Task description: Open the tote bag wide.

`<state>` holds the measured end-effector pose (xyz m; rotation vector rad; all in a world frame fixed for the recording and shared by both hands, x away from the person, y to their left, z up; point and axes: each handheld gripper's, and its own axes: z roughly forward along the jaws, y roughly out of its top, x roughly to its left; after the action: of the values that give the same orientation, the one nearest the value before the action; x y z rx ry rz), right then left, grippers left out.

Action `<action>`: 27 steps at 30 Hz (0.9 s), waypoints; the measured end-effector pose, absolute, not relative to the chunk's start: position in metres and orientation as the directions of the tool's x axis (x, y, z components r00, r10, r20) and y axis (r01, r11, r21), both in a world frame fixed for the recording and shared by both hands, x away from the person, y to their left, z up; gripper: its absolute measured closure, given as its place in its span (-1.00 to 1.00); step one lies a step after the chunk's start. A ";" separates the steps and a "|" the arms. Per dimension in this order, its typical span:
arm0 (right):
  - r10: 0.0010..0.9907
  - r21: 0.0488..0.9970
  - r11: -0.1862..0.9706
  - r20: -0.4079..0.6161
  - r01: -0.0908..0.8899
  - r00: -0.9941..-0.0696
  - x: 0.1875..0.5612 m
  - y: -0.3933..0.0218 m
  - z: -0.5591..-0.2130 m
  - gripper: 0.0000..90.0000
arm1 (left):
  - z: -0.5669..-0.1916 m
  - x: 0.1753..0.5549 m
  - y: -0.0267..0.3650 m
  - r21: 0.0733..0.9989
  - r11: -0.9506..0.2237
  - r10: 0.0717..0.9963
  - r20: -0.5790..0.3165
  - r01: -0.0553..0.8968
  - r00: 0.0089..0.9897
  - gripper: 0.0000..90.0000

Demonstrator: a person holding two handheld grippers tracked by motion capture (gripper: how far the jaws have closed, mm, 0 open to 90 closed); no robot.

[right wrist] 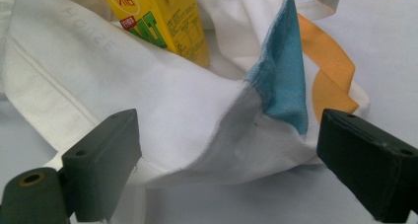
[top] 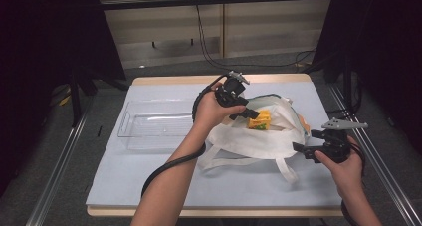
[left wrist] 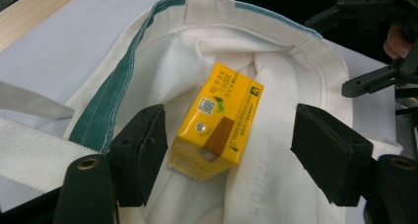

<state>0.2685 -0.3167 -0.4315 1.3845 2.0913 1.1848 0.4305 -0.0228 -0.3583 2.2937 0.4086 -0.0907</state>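
Yellow juice carton lay inside the white tote bag near the table's right edge, between the left gripper's open jaws, long axis slanting away; the right gripper stood released at the bag's rim.

Tote bag: white woven cloth, matt, with teal and orange trim.
Carton inside the tote bag: glossy yellow printed card (foil dot on top).
Bin beside the tote bag: clear smooth plastic.
Bench: matt pale sheet, wooden edge.
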 end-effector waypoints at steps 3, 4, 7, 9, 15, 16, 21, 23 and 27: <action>0.880 0.803 0.166 0.141 0.573 -0.453 0.269 -0.317 -0.432 -0.79 | -0.362 0.432 -0.026 0.695 -0.644 0.261 -0.192 0.319 0.946 -0.35; 0.880 0.803 0.165 0.142 0.573 -0.453 0.269 -0.317 -0.432 -0.79 | -0.363 0.432 -0.027 0.692 -0.650 0.260 -0.184 0.313 0.948 -0.36; 0.879 0.803 0.162 0.147 0.573 -0.454 0.269 -0.318 -0.432 -0.79 | -0.367 0.432 -0.031 0.688 -0.660 0.245 -0.183 0.302 0.952 -0.36; 0.879 0.804 0.159 0.148 0.574 -0.452 0.269 -0.318 -0.432 -0.79 | -0.368 0.433 -0.034 0.686 -0.665 0.245 -0.174 0.296 0.954 -0.39; 0.879 0.803 0.154 0.155 0.575 -0.451 0.269 -0.319 -0.432 -0.80 | -0.373 0.434 -0.041 0.676 -0.677 0.245 -0.166 0.291 0.955 -0.40; 0.879 0.804 0.154 0.154 0.575 -0.452 0.269 -0.319 -0.432 -0.80 | -0.374 0.434 -0.042 0.673 -0.684 0.236 -0.161 0.282 0.958 -0.40; 0.879 0.804 0.149 0.159 0.576 -0.449 0.268 -0.321 -0.432 -0.80 | -0.377 0.435 -0.046 0.666 -0.692 0.240 -0.152 0.279 0.959 -0.40; 0.880 0.807 0.148 0.156 0.571 -0.448 0.268 -0.322 -0.432 -0.80 | -0.378 0.435 -0.047 0.663 -0.693 0.241 -0.154 0.281 0.958 -0.39; 0.880 0.807 0.148 0.157 0.572 -0.449 0.267 -0.322 -0.432 -0.80 | -0.380 0.435 -0.050 0.655 -0.706 0.234 -0.143 0.269 0.962 -0.39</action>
<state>0.2675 -0.3215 -0.4316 1.3937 2.0801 1.2077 0.4346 -0.0502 -0.3802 2.3823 0.3518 -0.0627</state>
